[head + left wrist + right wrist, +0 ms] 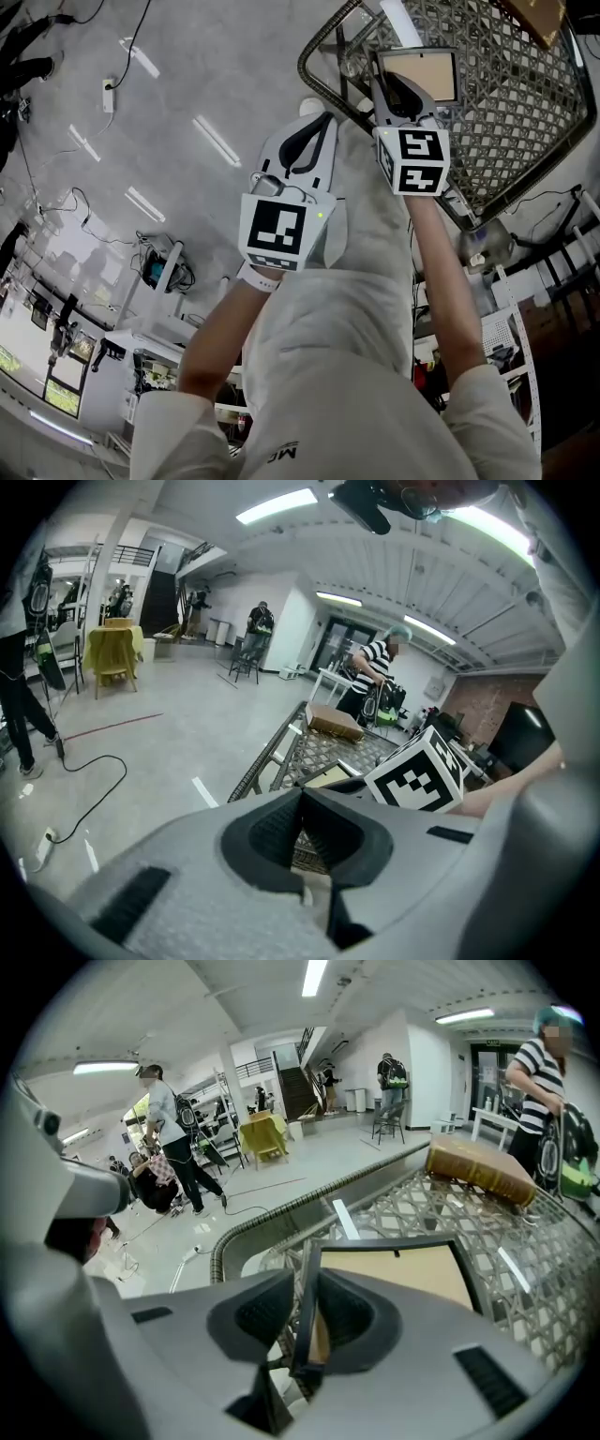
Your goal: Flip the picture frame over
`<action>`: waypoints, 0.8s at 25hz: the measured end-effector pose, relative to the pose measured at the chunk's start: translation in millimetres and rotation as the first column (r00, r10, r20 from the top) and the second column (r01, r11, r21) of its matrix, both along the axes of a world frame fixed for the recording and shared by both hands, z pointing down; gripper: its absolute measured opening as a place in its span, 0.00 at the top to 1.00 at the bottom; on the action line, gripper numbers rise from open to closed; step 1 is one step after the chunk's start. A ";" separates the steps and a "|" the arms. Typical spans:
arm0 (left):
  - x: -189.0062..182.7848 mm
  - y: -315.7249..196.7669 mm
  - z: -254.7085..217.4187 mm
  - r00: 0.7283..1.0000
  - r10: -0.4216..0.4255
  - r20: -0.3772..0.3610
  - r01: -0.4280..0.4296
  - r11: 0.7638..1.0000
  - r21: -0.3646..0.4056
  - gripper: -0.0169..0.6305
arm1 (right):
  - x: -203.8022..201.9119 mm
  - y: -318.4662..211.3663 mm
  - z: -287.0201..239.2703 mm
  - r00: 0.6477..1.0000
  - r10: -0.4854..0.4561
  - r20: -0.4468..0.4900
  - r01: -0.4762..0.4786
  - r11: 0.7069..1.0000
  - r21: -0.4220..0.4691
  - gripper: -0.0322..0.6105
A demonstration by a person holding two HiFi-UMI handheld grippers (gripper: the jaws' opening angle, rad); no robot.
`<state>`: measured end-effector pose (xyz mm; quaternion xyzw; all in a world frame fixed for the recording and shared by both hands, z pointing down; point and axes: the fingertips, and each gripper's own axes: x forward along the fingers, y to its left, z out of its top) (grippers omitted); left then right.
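Observation:
The picture frame (418, 75) has a dark rim and shows its tan backing board. It is held a little above the wire-mesh table (511, 112). My right gripper (386, 86) is shut on the frame's near left rim, and in the right gripper view the frame (398, 1274) runs away from the gripper (306, 1335), with the rim pinched between the jaws. My left gripper (323, 120) hangs short of the table's edge, to the left of the right one. Its tips meet with nothing between them. In the left gripper view that gripper (301, 797) points at the frame (330, 776).
A brown cardboard box (480, 1172) lies on the far part of the mesh table (539, 1269). The table's rounded rim (314, 70) is just ahead of my left gripper. Cables and a power strip (109, 94) lie on the grey floor. People stand farther off in the room.

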<state>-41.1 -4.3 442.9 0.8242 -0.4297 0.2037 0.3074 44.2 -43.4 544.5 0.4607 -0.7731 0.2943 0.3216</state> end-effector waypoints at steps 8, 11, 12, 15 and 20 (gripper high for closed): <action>1.0 6.3 -1.4 1.000 0.001 -0.004 -0.001 1.000 -0.001 0.94 | 2.1 1.6 3.9 0.997 0.007 -0.073 -0.009 1.000 -0.024 0.86; 1.0 7.7 -1.8 1.000 0.005 -0.002 -0.005 1.000 0.001 0.94 | 6.3 2.7 6.7 0.997 0.030 -0.069 -0.032 0.999 -0.034 0.86; 1.0 8.1 -2.0 1.000 0.007 -0.001 -0.007 1.000 0.001 0.94 | 7.3 3.3 7.6 0.997 0.036 -0.068 -0.038 0.999 -0.038 0.86; -0.3 8.1 -3.4 1.000 0.009 0.000 -0.009 1.000 0.007 0.94 | 7.3 4.6 8.5 0.997 0.047 -0.059 -0.049 0.998 -0.047 0.87; -0.8 9.2 -9.6 1.000 0.009 -0.001 -0.009 1.000 0.020 0.94 | 5.7 8.8 -3.4 0.998 0.055 -0.014 -0.055 0.998 -0.039 0.87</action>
